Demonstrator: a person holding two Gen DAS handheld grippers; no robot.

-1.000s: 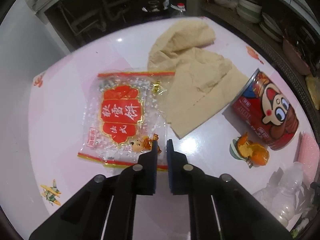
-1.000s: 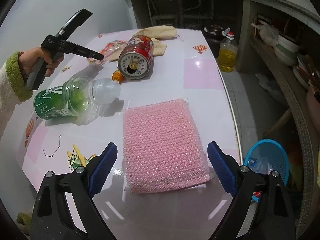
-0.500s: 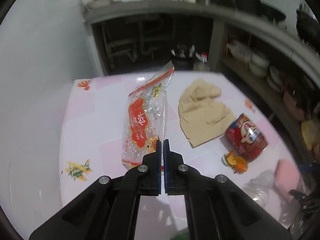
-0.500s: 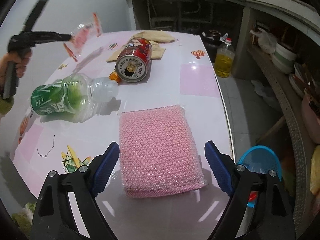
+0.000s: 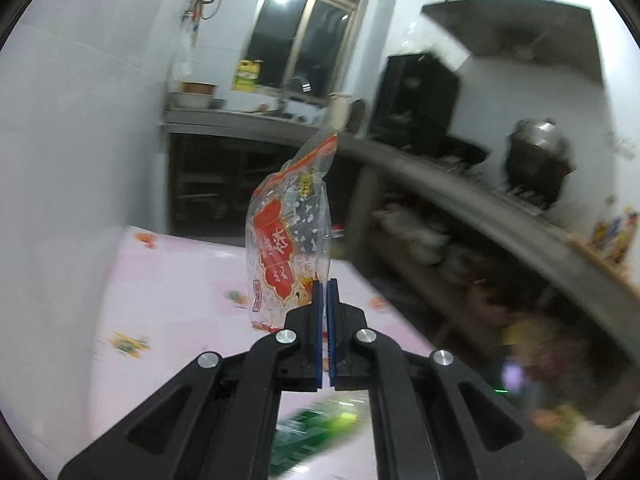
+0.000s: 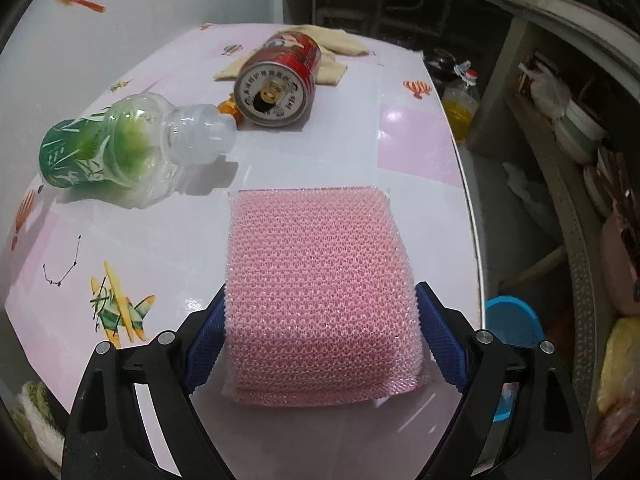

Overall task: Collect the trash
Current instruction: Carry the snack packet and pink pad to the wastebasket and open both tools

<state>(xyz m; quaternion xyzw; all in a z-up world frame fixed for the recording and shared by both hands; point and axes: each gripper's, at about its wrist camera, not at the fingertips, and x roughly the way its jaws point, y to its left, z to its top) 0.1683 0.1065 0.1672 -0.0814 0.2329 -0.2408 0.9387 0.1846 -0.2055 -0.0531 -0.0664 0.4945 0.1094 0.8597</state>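
My left gripper (image 5: 323,286) is shut on a clear plastic snack wrapper (image 5: 286,236) with red labels and holds it up in the air, well above the pink table (image 5: 176,280). My right gripper (image 6: 320,320) is open, its blue pads at both sides of a pink bubble-wrap pad (image 6: 320,292) lying on the table near the front edge. A crushed green-label plastic bottle (image 6: 128,148) lies to the left. A red drink can (image 6: 280,84) lies on its side behind it, with a small orange wrapper (image 6: 227,107) beside it.
A beige cloth (image 6: 332,46) lies behind the can. A blue basket (image 6: 510,320) stands on the floor right of the table, below its edge (image 6: 468,208). An oil bottle (image 6: 460,104) and shelves with bowls (image 6: 576,128) are on the right.
My left gripper has lifted the snack wrapper off the table and swung it up high. My right gripper has moved forward, so its pads now flank the pink pad.
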